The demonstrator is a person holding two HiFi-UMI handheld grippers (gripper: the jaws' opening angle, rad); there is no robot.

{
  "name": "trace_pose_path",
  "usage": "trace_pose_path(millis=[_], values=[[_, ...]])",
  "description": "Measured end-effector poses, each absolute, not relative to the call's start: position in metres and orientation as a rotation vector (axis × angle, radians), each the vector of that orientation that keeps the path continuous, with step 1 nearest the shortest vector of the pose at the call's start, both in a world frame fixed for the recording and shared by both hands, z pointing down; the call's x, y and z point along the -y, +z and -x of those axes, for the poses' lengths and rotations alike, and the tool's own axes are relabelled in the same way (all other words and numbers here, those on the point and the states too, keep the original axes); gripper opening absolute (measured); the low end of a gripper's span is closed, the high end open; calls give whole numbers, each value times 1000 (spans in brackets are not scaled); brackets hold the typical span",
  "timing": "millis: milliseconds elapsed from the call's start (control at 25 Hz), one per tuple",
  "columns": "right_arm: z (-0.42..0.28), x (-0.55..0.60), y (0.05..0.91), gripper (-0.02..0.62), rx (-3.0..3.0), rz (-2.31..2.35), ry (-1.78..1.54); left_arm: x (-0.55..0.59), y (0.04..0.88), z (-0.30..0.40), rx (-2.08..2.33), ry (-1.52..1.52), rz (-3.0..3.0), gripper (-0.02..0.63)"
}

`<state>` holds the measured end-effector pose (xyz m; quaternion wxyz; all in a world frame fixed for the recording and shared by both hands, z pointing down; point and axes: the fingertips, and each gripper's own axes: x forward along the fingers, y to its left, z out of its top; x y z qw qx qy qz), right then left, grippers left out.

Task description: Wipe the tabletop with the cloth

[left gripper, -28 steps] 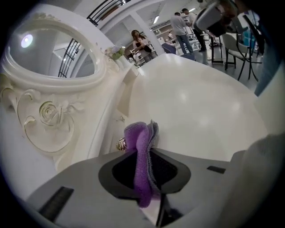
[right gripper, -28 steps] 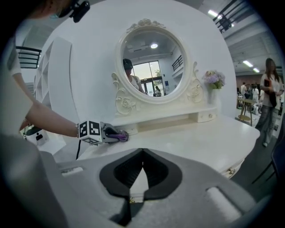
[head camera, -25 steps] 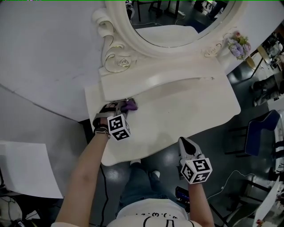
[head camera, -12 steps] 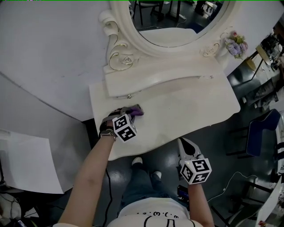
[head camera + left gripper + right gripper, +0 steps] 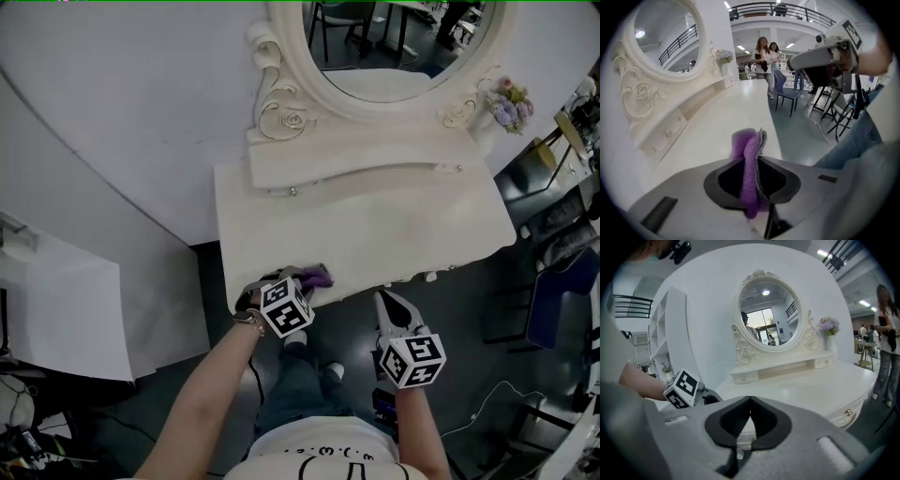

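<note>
A purple cloth [image 5: 317,277] lies pressed on the cream dressing tabletop [image 5: 394,230] near its front left edge. My left gripper [image 5: 298,281] is shut on the cloth, which bunches up between its jaws [image 5: 749,161]. My right gripper [image 5: 386,306] hangs in front of the table's front edge, off the top, with its jaws shut and nothing between them [image 5: 748,401]. From the right gripper view the left gripper's marker cube [image 5: 682,389] shows at the table's left end.
An oval mirror [image 5: 398,47] with a small drawer shelf [image 5: 366,169] stands at the table's back. A flower vase [image 5: 509,108] sits at the back right. A blue chair [image 5: 562,305] and other chairs stand to the right. People [image 5: 764,58] stand far off.
The left gripper has dragged the cloth from the back left, near the drawer shelf, toward the table's front edge. The right gripper has stayed off the front edge.
</note>
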<state>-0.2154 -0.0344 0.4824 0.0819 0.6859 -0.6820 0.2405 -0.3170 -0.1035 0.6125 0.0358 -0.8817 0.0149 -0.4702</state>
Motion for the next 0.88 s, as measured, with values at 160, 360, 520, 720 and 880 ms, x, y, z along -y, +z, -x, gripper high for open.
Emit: trace_pose_path(millis=[160, 360, 520, 720, 880], values=[[228, 31, 484, 0, 2084, -2006, 732, 61, 609, 329, 24, -1473, 2784, 74], [240, 32, 485, 0, 2135, -1942, 723, 1, 617, 354, 240, -1633, 2890, 74], [246, 38, 484, 0, 2166, -1903, 713, -3, 605, 368, 91, -1553, 3077, 74], [253, 46, 482, 0, 2193, -1872, 713, 52, 569, 376, -267, -1365, 3215, 74], [259, 53, 479, 0, 2203, -1850, 703, 116, 537, 387, -502, -1253, 3172, 74]])
